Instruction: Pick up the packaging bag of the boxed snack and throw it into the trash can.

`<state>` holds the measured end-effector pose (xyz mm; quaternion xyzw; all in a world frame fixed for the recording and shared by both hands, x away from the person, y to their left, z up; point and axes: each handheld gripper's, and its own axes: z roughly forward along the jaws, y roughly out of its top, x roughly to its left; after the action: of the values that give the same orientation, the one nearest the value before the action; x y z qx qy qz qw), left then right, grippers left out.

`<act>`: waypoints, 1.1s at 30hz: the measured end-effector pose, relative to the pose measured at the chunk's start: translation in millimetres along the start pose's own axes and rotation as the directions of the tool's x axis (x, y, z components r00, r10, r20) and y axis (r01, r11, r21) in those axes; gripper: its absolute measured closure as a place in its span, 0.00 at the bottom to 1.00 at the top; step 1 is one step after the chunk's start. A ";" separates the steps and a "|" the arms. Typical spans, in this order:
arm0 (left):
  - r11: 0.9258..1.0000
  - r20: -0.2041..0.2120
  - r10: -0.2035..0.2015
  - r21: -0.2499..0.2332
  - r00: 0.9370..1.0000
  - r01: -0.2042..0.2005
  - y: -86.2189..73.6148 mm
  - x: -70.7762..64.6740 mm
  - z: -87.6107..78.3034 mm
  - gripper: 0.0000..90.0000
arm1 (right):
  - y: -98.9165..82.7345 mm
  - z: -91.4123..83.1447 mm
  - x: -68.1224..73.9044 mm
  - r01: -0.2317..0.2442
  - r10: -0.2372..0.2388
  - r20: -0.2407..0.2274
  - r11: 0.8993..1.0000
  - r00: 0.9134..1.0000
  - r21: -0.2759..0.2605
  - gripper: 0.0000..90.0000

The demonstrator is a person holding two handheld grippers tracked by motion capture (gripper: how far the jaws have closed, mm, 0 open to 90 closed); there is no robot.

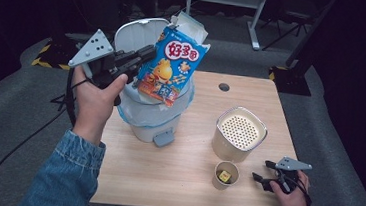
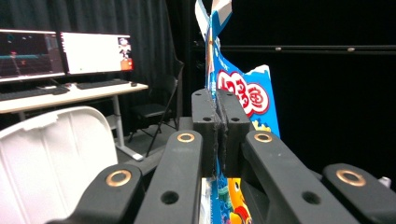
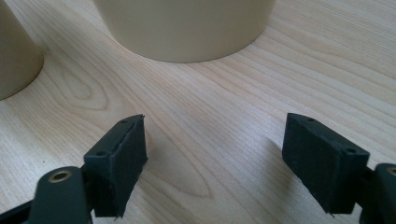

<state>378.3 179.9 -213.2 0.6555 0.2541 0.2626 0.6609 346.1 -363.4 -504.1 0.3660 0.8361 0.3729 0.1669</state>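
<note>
A blue snack bag (image 1: 171, 67) with red lettering and a torn-open top hangs over a white pedal bin (image 1: 152, 115) at the table's back left. The bin's lid (image 1: 137, 33) stands raised. My left gripper (image 1: 147, 54) is shut on the bag's left edge and holds it above the bin's mouth. In the left gripper view the pads (image 2: 205, 121) press together on the bag (image 2: 243, 93), with the white lid (image 2: 56, 154) below left. My right gripper (image 1: 261, 171) rests low at the table's front right. It is open (image 3: 219, 154), with nothing but bare wood between its pads.
A beige canister (image 1: 239, 133) with a perforated top stands right of the bin, close ahead of the right gripper (image 3: 187, 28). A small paper cup (image 1: 226, 175) holding a yellow piece sits in front of it. The wooden table (image 1: 164, 181) has a cable hole (image 1: 224, 87) at the back.
</note>
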 end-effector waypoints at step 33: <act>0.997 -0.169 -0.015 0.073 0.986 0.028 -20.3 52.5 43.2 0.97 | 0.0 0.0 0.1 0.001 -0.001 0.001 1.000 1.000 0.000 0.24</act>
<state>446.5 183.9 -232.6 0.6527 0.3257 0.3001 0.6147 346.0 -363.4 -504.1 0.3658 0.8362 0.3727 0.1673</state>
